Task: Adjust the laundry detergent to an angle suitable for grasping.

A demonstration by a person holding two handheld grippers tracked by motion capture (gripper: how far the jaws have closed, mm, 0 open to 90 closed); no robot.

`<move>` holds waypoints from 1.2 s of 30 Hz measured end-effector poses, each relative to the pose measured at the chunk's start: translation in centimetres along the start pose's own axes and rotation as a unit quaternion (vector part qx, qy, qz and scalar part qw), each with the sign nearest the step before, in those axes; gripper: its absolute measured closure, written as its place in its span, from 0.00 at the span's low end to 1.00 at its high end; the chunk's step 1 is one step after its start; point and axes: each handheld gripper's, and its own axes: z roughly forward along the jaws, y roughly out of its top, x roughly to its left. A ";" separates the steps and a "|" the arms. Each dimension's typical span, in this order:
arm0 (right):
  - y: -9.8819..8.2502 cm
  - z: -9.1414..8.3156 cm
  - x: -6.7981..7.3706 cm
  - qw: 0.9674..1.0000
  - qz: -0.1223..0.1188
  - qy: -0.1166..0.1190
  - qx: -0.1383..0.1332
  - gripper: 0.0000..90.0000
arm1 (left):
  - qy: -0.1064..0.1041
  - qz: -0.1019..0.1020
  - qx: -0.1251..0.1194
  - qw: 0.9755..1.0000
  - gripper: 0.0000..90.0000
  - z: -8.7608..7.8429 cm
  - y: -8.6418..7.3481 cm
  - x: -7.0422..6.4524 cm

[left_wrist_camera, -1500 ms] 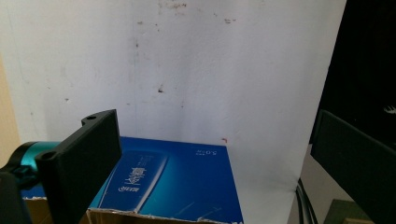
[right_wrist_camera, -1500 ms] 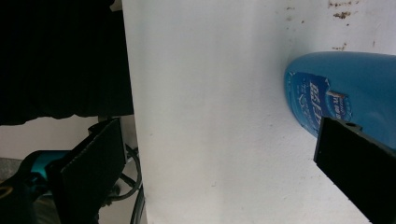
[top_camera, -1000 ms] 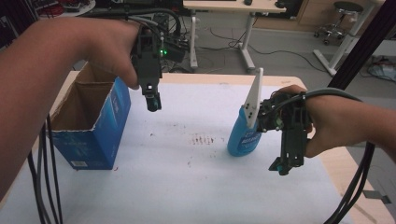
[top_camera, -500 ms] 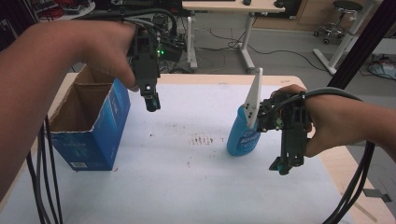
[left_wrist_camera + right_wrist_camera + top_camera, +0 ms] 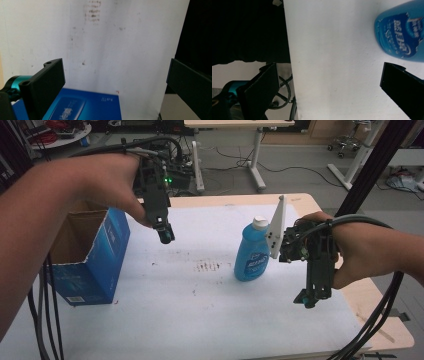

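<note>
two grippers, fingers spread and empty, flank a blue bottle (image 5: 252,252) with unreadable white lettering.

White-covered table (image 5: 200,320) — two things standing on it

A blue bottle (image 5: 252,252) stands upright right of centre; an open blue box (image 5: 92,257) stands at the left edge — well apart.

Bare worktop (image 5: 200,315) lies wide between the blue box (image 5: 95,265) at the left and the blue bottle (image 5: 251,255) toward the right — free passage there; the upright bottle stands just beside the right claw (image 5: 310,297).
</note>
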 end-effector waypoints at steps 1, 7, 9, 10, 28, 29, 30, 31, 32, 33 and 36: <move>-0.6 0.0 0.3 1.000 0.004 0.000 0.000 0.02 | 0.010 -0.003 -0.011 1.000 0.02 0.3 0.4 -0.1; -2.3 0.0 1.0 1.000 0.012 -0.002 0.003 0.02 | 0.023 -0.027 -0.037 0.999 0.02 0.9 1.4 -0.2; -2.7 0.0 1.2 1.000 0.016 -0.002 0.003 0.02 | 0.025 -0.038 -0.061 0.997 0.02 1.2 1.8 -0.3; -2.7 0.0 1.2 1.000 0.016 -0.002 0.003 0.02 | 0.023 -0.041 -0.071 0.996 0.02 1.3 2.0 -0.3; -4.5 -0.3 1.7 1.000 0.026 -0.007 0.000 0.02 | 0.015 -0.067 -0.162 0.984 0.02 5.3 6.0 -0.8; -4.5 -0.3 1.7 1.000 0.026 -0.007 0.000 0.02 | 0.015 -0.070 -0.166 0.983 0.02 5.4 6.2 -0.8; -4.6 -0.2 1.7 1.000 0.026 -0.007 0.000 0.02 | 0.016 -0.071 -0.170 0.983 0.02 5.5 6.3 -0.7; -4.6 -0.2 1.8 1.000 0.027 -0.007 -0.001 0.02 | 0.016 -0.074 -0.177 0.981 0.02 5.7 6.6 -0.7; -4.7 -0.2 1.8 1.000 0.027 -0.007 -0.002 0.02 | 0.016 -0.076 -0.178 0.981 0.02 5.7 6.7 -0.8; -4.8 -0.2 1.8 1.000 0.027 -0.007 -0.001 0.02 | 0.017 -0.078 -0.182 0.980 0.02 5.9 6.9 -0.8; -4.9 -0.1 1.8 0.999 0.031 -0.008 -0.001 0.02 | 0.017 -0.078 -0.190 0.979 0.02 6.2 7.5 -0.7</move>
